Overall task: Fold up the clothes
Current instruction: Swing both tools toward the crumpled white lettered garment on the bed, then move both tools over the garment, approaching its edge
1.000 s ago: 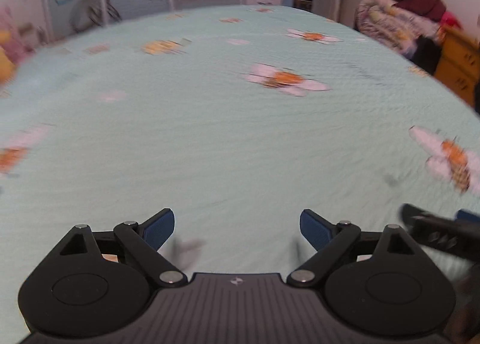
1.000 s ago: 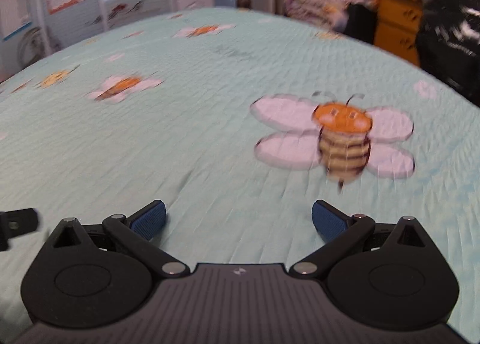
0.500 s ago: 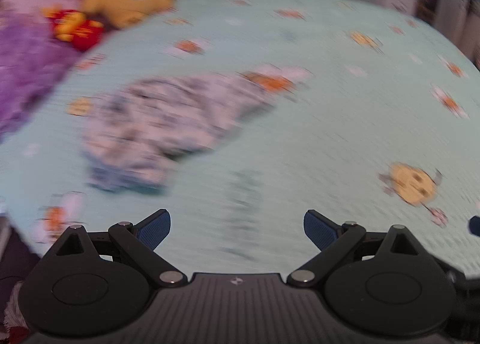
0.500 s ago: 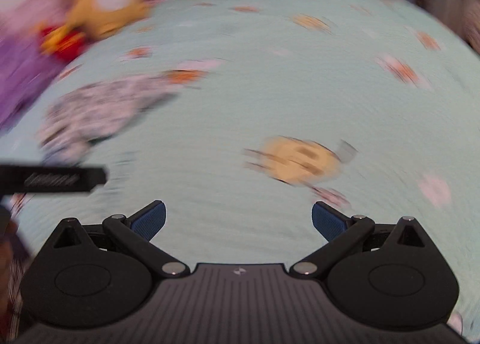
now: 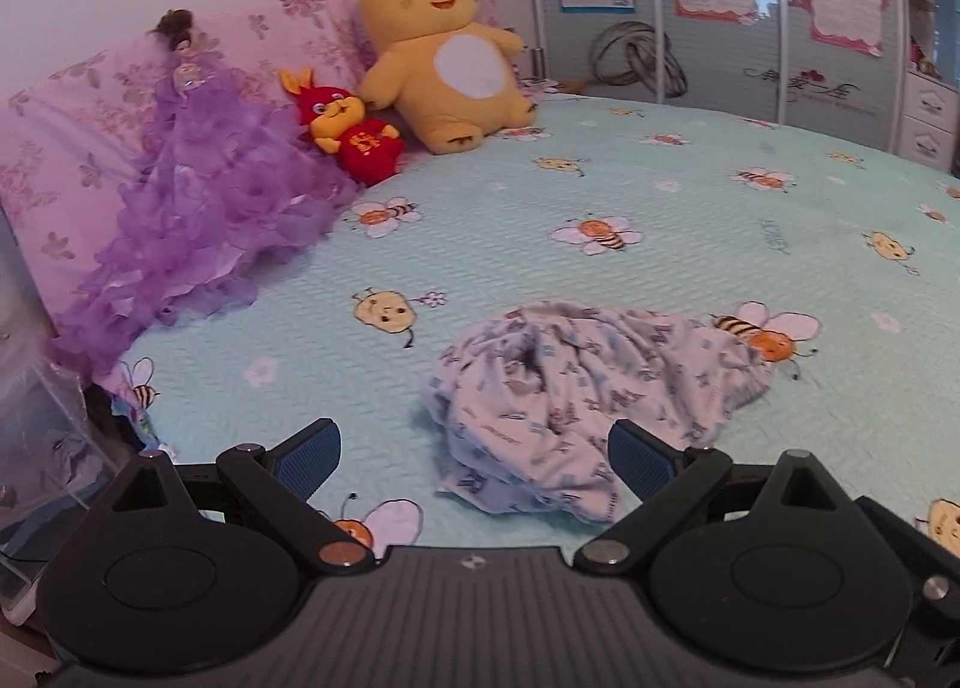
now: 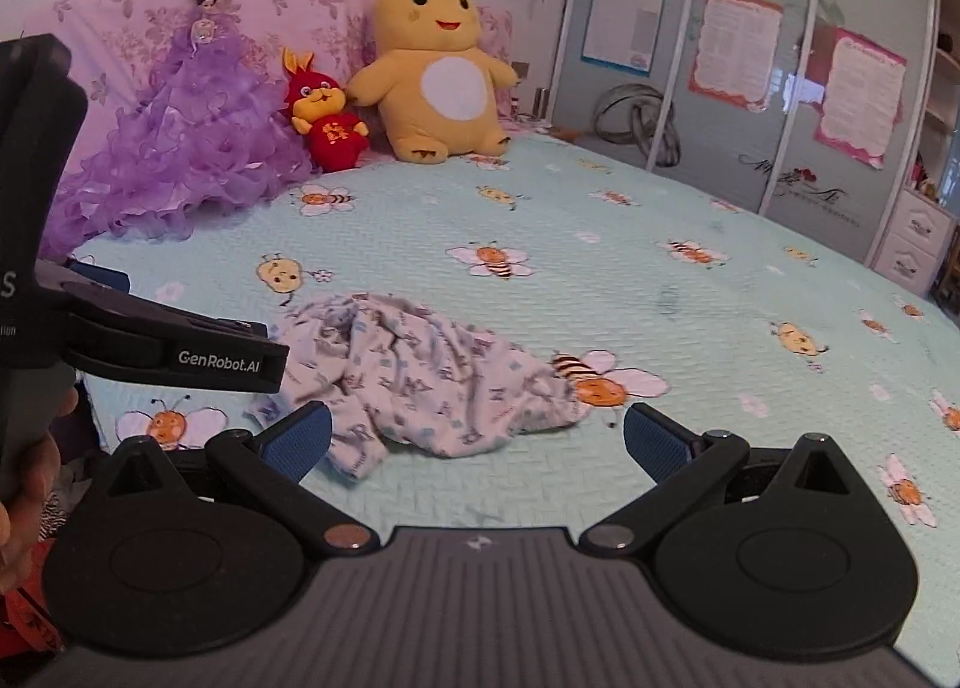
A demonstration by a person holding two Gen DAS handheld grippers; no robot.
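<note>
On bedspread (image 5: 690, 196): 1 crumpled garment (image 5: 588, 394), 2 grippers w/ jaws released, left (image 5: 474, 457) & right (image 6: 477, 439).

White garment (image 5: 591, 394) with blue print lies crumpled in 1 heap on the bedspread (image 5: 660, 220).

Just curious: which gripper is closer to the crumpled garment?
Left. The left gripper hangs open right at the garment; the right gripper, also open, sits slightly farther back.
</note>
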